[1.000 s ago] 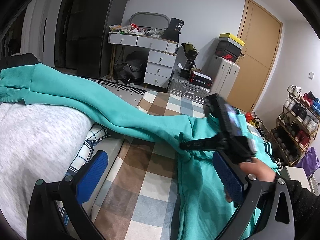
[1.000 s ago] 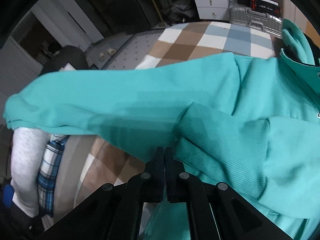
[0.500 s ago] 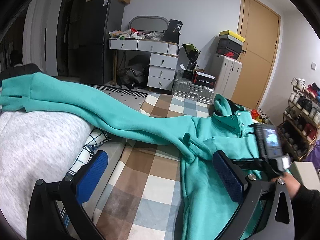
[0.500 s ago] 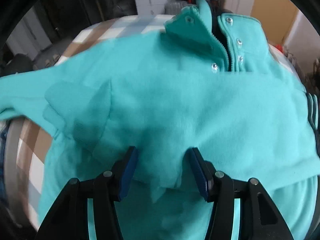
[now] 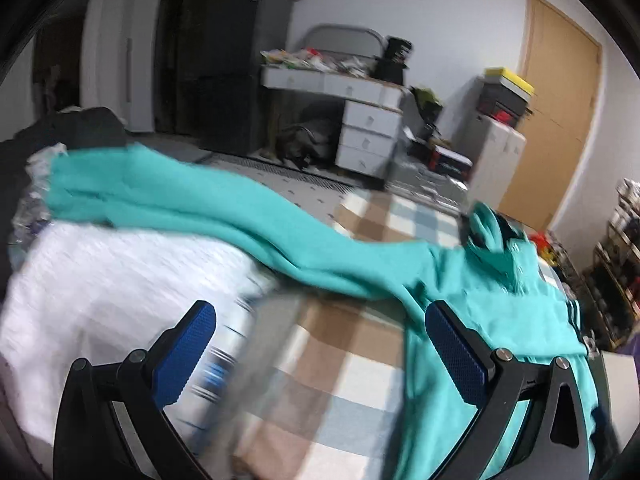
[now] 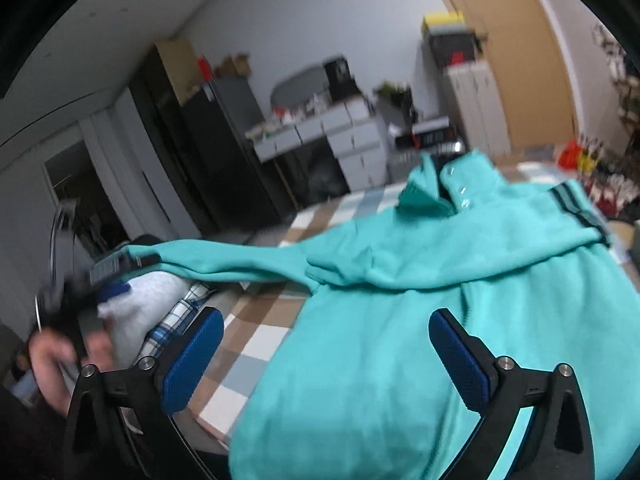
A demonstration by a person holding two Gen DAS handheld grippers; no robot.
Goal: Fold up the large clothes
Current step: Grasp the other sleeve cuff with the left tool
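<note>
My left gripper [image 5: 320, 356] is wide open with nothing in it, hanging over the checkered bedspread [image 5: 340, 360]. Same deal with my right gripper [image 6: 326, 360], jaws apart and empty, above the teal sweatshirt [image 6: 400, 340]. The sweatshirt lies flat on the bed, its collar [image 6: 444, 188] toward the far edge, and one long sleeve [image 5: 192, 204] stretches over the grey pillow [image 5: 100, 280] at the left edge.

Motion-blurred plaid pillow [image 5: 224, 364], teal jacket [image 6: 400, 360] hem cut off below, desk clutter [image 5: 320, 60] indistinct
</note>
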